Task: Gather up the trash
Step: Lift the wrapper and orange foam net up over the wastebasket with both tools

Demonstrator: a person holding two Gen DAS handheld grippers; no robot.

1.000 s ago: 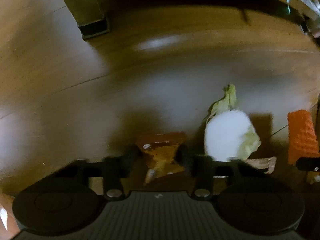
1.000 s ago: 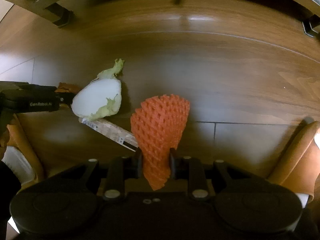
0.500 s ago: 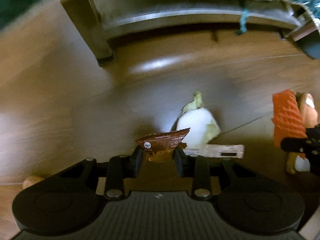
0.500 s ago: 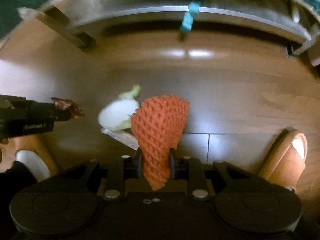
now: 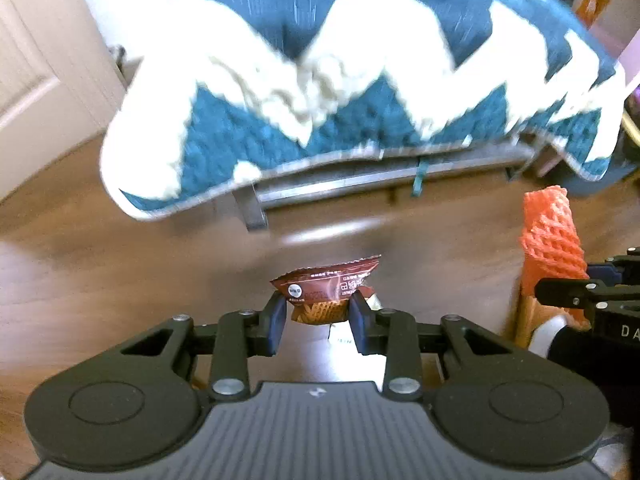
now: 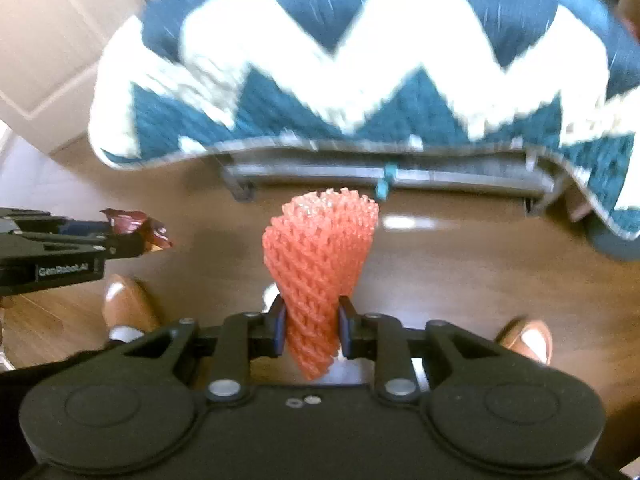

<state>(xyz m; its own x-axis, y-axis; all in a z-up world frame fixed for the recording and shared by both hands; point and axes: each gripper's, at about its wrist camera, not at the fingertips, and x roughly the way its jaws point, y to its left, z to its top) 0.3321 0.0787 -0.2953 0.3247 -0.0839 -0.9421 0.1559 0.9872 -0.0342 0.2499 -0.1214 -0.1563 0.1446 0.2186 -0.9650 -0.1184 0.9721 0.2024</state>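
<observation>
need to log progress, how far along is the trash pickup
Done: two pieces are off the floor. In hand: the left gripper is shut on a brown snack wrapper, and the right gripper is shut on an orange foam net, both held above the wood floor. Left: dropping them somewhere; no bin is in view.

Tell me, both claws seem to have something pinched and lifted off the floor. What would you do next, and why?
Probably carry both pieces away to wherever the trash goes; no bin shows here. The left claw is shut on a brown snack wrapper, the right claw on an orange foam net, and both hang clear of the wooden floor, so neither can grab more.
</observation>
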